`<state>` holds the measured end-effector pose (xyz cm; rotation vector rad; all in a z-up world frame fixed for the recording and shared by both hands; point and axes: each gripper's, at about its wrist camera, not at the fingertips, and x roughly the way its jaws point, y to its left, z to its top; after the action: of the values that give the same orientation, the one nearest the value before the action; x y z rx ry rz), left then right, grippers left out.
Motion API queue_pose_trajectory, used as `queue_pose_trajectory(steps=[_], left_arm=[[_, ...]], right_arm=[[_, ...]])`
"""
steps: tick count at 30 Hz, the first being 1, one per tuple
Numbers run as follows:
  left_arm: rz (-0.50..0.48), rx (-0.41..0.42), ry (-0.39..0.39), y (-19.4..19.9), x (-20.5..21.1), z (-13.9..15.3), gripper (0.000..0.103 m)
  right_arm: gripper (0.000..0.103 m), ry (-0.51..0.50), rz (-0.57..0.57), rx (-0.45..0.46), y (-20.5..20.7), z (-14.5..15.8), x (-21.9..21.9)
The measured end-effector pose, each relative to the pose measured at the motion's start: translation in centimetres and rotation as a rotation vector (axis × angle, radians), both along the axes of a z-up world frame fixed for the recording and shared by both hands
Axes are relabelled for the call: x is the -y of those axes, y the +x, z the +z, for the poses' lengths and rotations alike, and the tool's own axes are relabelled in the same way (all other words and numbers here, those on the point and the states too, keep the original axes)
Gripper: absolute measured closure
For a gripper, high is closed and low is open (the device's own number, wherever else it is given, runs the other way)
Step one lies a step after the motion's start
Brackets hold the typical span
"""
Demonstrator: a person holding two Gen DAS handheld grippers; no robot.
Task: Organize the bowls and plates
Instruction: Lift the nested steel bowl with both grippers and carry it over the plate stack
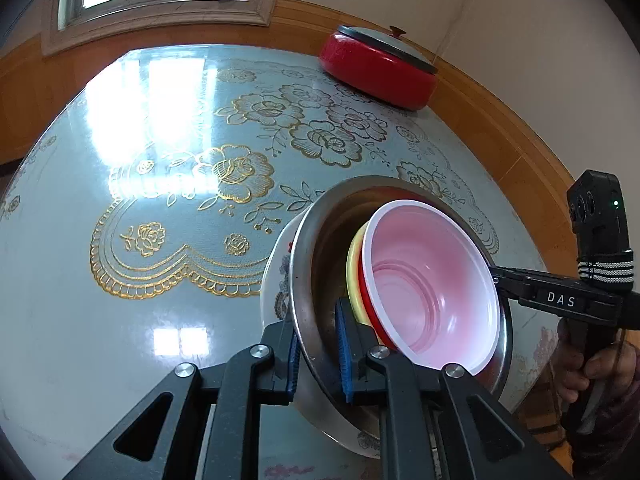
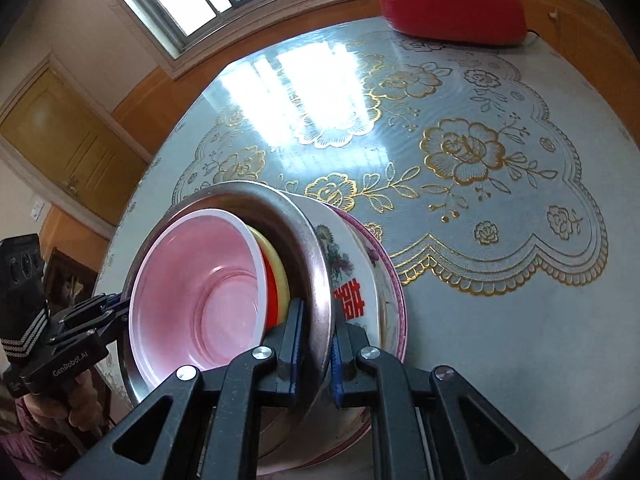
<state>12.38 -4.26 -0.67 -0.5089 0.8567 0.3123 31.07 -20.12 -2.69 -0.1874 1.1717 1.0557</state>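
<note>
A nested stack is held between both grippers above the table. A steel bowl holds a yellow bowl, a red one and a pink-lined white bowl. A white floral ceramic bowl sits under the steel one. My left gripper is shut on the steel bowl's rim. In the right wrist view my right gripper is shut on the steel bowl's opposite rim, with the floral bowl and a pink-rimmed plate behind it. The pink bowl faces the camera.
A red lidded electric pan stands at the table's far edge, also in the right wrist view. The round table has a glossy blue cloth with gold flowers. Wood-panelled walls and a window are behind.
</note>
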Motion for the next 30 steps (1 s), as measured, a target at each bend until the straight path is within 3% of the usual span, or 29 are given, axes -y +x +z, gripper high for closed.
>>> queue_pose_trajectory(steps=[5, 12, 30], left_arm=[[-0.045, 0.013, -0.024, 0.4, -0.5, -0.2, 0.087], [-0.016, 0.024, -0.027, 0.2, -0.3, -0.3, 0.086], [0.057, -0.018, 0.071, 1.1, 0.9, -0.4, 0.085]], right_arm=[[0.093, -0.006, -0.046, 0.010, -0.1, 0.4, 1.0], [0.093, -0.005, -0.036, 0.022, -0.3, 0.5, 0.8], [0.093, 0.053, -0.041, -0.032, 0.2, 0.3, 1.7]])
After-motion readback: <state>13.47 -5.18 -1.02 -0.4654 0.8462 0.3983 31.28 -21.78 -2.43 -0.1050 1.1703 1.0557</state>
